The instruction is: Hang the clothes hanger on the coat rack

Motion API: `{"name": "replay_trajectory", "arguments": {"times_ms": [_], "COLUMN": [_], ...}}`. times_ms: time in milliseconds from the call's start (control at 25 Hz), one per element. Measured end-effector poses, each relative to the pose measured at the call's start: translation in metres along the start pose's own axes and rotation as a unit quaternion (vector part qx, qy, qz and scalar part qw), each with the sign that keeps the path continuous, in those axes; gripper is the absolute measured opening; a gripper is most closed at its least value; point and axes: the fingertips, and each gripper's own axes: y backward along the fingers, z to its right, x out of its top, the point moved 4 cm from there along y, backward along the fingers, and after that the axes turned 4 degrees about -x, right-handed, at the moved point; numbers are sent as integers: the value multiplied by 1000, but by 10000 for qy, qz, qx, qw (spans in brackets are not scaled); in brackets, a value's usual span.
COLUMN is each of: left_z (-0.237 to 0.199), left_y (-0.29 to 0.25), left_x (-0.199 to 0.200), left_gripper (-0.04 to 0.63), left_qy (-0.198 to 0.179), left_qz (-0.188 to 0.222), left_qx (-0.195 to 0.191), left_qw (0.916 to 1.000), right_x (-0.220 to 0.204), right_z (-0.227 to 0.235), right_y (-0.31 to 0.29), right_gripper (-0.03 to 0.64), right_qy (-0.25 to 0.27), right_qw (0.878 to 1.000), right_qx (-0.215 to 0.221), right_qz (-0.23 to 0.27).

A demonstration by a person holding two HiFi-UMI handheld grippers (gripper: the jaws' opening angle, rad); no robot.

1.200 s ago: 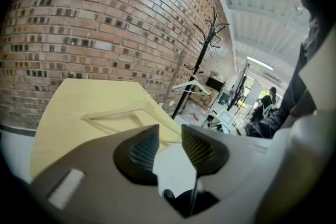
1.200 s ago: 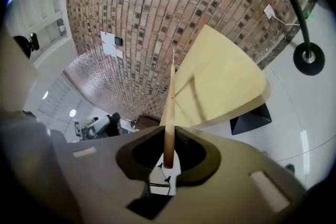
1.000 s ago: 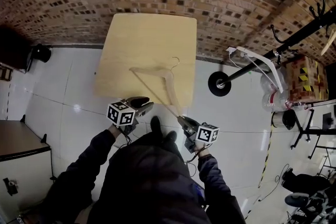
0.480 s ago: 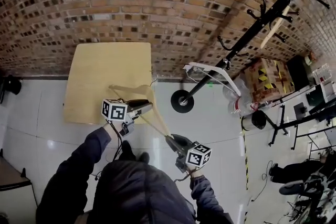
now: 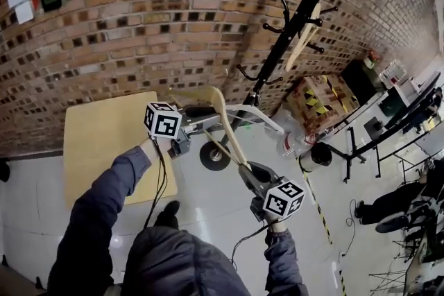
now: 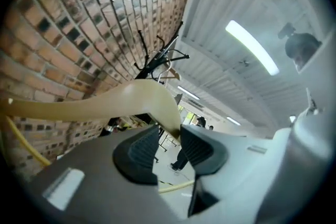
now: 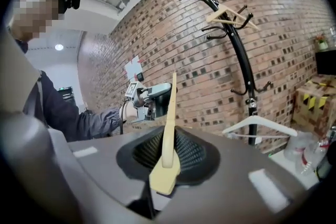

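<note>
A pale wooden clothes hanger (image 5: 223,114) is held in the air between both grippers. My left gripper (image 5: 208,116) is shut on its middle bend, seen in the left gripper view as the hanger (image 6: 131,102) pinched between the jaws (image 6: 168,136). My right gripper (image 5: 247,167) is shut on one arm's end; in its own view the hanger (image 7: 169,123) rises from the jaws (image 7: 167,157). The black coat rack (image 5: 295,17) stands by the brick wall beyond the hanger. It shows in both gripper views: coat rack (image 7: 239,50), coat rack (image 6: 155,60).
Another wooden hanger (image 5: 304,38) hangs high on the rack, and a white hanger (image 5: 260,109) low on it. The beige table (image 5: 104,142) lies at lower left. A taped cardboard box (image 5: 322,95), plastic bottles (image 5: 295,142) and a black bucket (image 5: 319,156) crowd the floor right of the rack's base (image 5: 211,157).
Both grippers lifted the wooden hanger off the table and carried it up and right toward the coat rack. The head view swung up along the wall to the rack.
</note>
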Motion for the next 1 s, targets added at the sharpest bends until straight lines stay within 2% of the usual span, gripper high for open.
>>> {"name": "replay_trajectory", "arguments": {"times_ms": [200,480,680,1000], "left_z": [-25,-59,-86,-127], "left_y": [-62,-119,-149,-179], "left_x": [83,150,155,114], "left_gripper": [124,126,126,121], "left_qy": [-447,-564,-409,-162], "left_qz": [-255,-561,-725,-956], "left_qx": [-739,-1210,-1432,-1508], "left_qw": [9959,9895,9862,9838], "right_x": [72,130,138,97], "right_z": [32,70,95,137], "right_y": [-9,-26,-35,-46], "right_gripper": [57,58,57,57], "right_qy": [125,-56,-231,-514], "right_qw": [9966,9897,9851,9811], "right_qx": [-677,-1224,-1565,-1742], "right_qz": [462,735,672,671]}}
